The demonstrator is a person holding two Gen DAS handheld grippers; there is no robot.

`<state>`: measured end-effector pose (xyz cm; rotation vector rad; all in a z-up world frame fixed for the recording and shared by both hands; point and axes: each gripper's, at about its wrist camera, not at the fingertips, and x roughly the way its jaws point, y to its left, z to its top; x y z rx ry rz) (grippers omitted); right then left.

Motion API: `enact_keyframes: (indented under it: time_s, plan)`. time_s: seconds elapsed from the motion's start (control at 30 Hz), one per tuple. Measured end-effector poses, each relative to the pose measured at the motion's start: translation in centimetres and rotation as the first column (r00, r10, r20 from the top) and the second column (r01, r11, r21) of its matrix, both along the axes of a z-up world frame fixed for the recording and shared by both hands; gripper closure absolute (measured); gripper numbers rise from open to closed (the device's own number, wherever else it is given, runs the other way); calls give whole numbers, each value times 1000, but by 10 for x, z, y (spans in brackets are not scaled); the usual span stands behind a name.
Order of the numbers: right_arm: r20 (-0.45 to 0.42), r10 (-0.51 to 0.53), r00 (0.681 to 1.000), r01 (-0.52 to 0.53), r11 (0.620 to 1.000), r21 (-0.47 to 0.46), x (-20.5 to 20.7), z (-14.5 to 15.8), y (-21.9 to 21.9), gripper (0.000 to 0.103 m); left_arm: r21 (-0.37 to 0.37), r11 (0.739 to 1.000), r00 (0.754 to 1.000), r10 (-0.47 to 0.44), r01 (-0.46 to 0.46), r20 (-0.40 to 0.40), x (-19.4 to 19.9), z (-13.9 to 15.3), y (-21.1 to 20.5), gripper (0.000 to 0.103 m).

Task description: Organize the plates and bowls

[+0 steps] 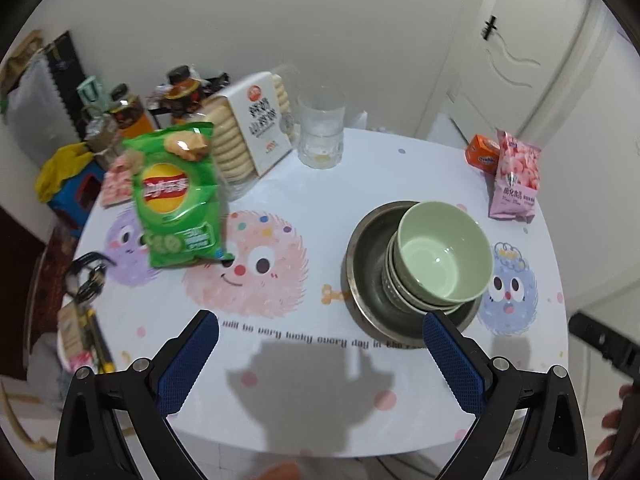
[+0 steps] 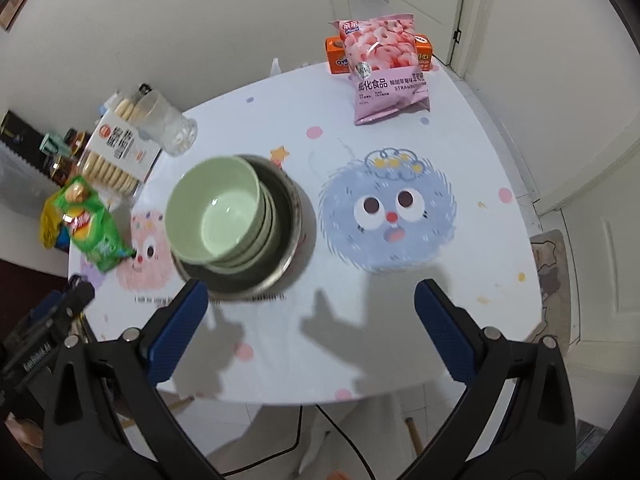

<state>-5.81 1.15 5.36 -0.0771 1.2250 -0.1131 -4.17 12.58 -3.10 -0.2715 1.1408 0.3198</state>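
Note:
A stack of pale green bowls (image 1: 442, 258) (image 2: 218, 210) sits inside a shallow metal plate (image 1: 362, 258) (image 2: 290, 216) on the white cartoon-print table (image 1: 280, 360) (image 2: 360, 340). My left gripper (image 1: 320, 356) hangs open above the table's near edge, left of and nearer than the stack, with nothing between its blue pads (image 1: 188, 364). My right gripper (image 2: 310, 328) is open too, above the bare table right of and nearer than the stack. Its left fingertip (image 2: 180, 320) overlaps the plate's near rim in the picture. Neither touches the dishes.
A green chip bag (image 1: 178, 200) (image 2: 94, 226), a biscuit box (image 1: 256, 132) (image 2: 118, 150) and a glass mug (image 1: 322, 128) (image 2: 168, 124) stand at the table's far left. A pink snack bag (image 1: 516, 178) (image 2: 386, 68) and orange box (image 1: 482, 152) (image 2: 336, 56) stand at the far right.

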Motion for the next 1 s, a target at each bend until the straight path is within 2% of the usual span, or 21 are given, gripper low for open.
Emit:
enact_keyframes:
  time_s: [0.13,0.2,0.3,0.4,0.73,0.8,1.0]
  plan:
    - [-18,64,998,-65,997,-35,-16,14,-2,0,37,999,999,36,-37,9,-14,21,-24,0]
    - [-18,89,996,-89,996,-22,-23,20,-6,0,51,998,999,32,-33,19,-22,32,-40,0]
    - [-30,118,993,-118,993,-24,-31,25,-10,0,99,995,1000,24,-23,-8,-29,41,-61,0]
    - [-41,134,990,-134,991,-12,-38,29,-15,0,101,994,999,40,-39,-5,-38,47,-70,0]
    - [16,105,994,-105,994,11,-48,50,-12,0,103,995,1000,-5,6,-8,-39,49,-76,0]
    - [20,118,993,-118,993,-8,-48,50,-7,0,101,995,1000,-9,10,-9,-38,48,-74,0]
    - [32,105,994,-105,994,15,-50,51,-7,0,112,993,1000,-24,26,-17,-36,46,-73,0]
